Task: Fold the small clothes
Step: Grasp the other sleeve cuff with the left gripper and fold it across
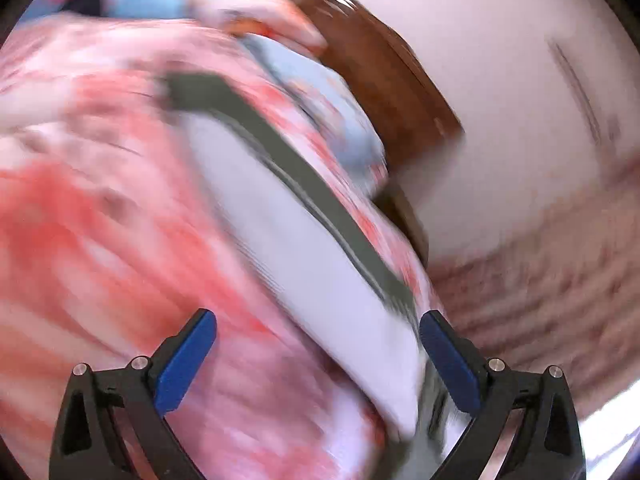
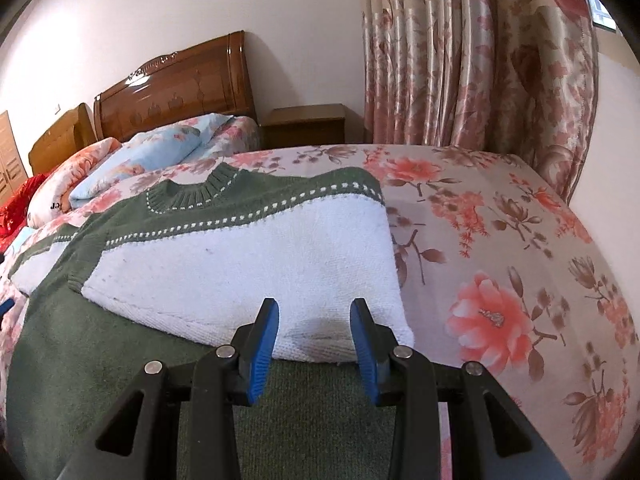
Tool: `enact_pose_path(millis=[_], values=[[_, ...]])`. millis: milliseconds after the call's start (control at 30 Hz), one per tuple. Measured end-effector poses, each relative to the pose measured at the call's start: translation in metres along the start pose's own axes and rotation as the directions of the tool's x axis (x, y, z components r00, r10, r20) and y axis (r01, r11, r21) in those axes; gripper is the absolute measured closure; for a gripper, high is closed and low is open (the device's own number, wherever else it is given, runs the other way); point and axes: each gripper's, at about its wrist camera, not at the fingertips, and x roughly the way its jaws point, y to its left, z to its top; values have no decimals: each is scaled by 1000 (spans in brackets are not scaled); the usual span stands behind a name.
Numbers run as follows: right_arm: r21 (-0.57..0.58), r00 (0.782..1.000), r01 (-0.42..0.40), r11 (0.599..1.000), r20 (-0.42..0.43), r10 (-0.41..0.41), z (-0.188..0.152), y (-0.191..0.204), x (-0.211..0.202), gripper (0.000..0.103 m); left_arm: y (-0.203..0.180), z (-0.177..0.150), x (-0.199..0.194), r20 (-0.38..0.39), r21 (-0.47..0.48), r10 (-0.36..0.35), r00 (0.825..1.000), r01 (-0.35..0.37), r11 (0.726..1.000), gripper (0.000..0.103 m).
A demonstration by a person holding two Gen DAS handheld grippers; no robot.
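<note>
While the green and white sweater lies low in the frame on the flowery bed, both the right tool and left tool gape wide and empty, so a rushed grab could bunch its folded sleeve.

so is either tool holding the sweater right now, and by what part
Neither holds anything. The right tool is open over the white folded sleeve of the sweater. The left tool is open too, in a blurred view.

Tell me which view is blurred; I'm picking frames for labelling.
Left wrist view: heavy motion smear across the sweater and bedsheet; only the left gripper is crisp. Right wrist view: sharp, evenly lit, fisheye-bent at the edges; right gripper clear.
</note>
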Motion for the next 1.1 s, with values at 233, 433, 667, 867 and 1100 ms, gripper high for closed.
enact_pose_path(millis=[233,433,667,867,1100], values=[[-3,1000,-4,1000,-11,4,-1,0,2,66,20,70,21,17,-94,80,997,-79,993,0],[11,1000,-17,1000,-11,18,-1,-3,3,66,26,93,50,-18,-109,107,994,-109,988,0],[34,999,-46,998,-2,46,-1,-7,2,66,-5,75,15,104,-22,75,992,-73,997,0],[56,998,-65,996,6,65,-1,-10,1,66,-146,4,-8,71,297,-171,983,143,944,0],[74,997,-79,994,15,78,-1,-13,0,66,-277,-164,26,-241,606,-236,941,336,721,0]])
